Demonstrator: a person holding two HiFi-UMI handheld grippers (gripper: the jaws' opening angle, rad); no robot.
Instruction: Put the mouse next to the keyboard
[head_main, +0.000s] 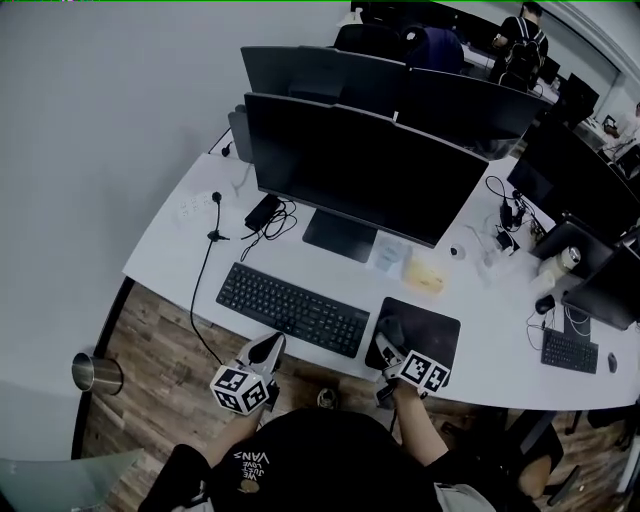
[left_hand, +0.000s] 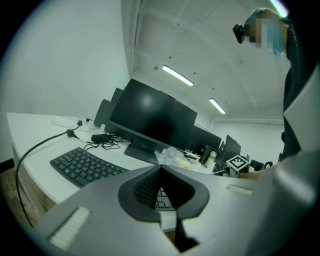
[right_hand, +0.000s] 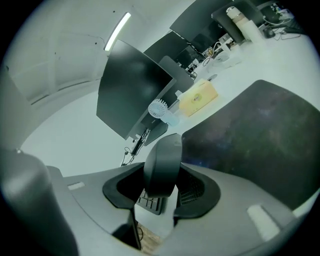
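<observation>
The only open container we see is a shiny metal can (head_main: 95, 373) on the wooden floor (head_main: 160, 340), left of the white desk (head_main: 180, 245); we cannot make out its inside. A yellow box (head_main: 425, 277) sits on the desk in front of the monitor (head_main: 360, 170), and we cannot tell what it holds.

We count one mouse (right_hand: 162, 165) in hand, one mouse pad (head_main: 430, 330), two keyboards, and one monitor in front of us with two more (head_main: 300, 70) (head_main: 470, 100) behind it. The nearer keyboard (head_main: 293, 308) lies before us; the second keyboard (head_main: 570, 350) is far off to the right.

Of our two tools, the right gripper (head_main: 392, 352) has its jaws part-way apart and clamped on the sides of the mouse, which is over the left edge of the mouse pad, just right of the nearer keyboard. The left gripper (head_main: 268, 350) hovers at that keyboard's near edge, its jaw tips pressed together with nothing between them
</observation>
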